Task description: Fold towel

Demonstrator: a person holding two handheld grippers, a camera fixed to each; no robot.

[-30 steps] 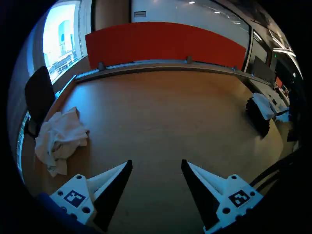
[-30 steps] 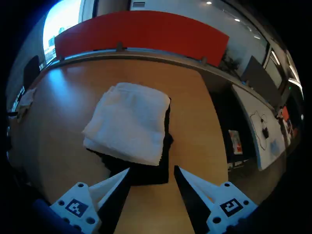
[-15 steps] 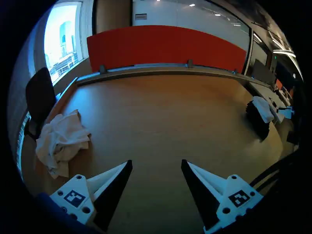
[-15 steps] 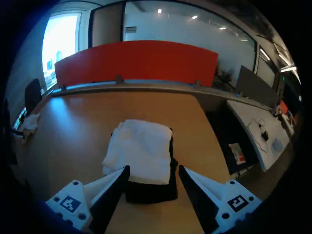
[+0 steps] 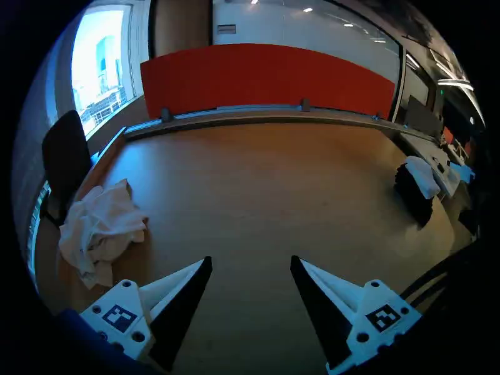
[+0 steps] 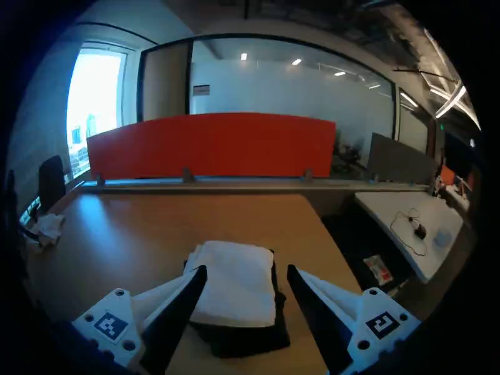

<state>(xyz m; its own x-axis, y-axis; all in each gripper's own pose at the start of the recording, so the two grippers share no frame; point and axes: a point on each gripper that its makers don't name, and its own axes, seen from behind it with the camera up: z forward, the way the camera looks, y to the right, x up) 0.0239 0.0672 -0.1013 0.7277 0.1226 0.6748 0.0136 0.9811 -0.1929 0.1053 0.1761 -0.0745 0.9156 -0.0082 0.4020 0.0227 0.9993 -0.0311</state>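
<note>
Wooden desk [image 5: 262, 181], red divider [image 5: 269, 75] behind: my left gripper [image 5: 250, 259] hangs spread, one crumpled towel [image 5: 100, 228] well left of its fingers. My right gripper [image 6: 245, 270], likewise spread, frames one folded white towel [image 6: 236, 290] atop a dark stack [image 6: 250, 340].

crumpled towel [image 5: 100, 228]: white, heaped, far left | folded towel [image 6: 237, 290]: white, flat atop dark stack [image 6: 250, 337]

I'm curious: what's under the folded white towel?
A dark folded stack lies under the white towel, on the table. Its middle is covered, so I cannot count the layers.
</note>
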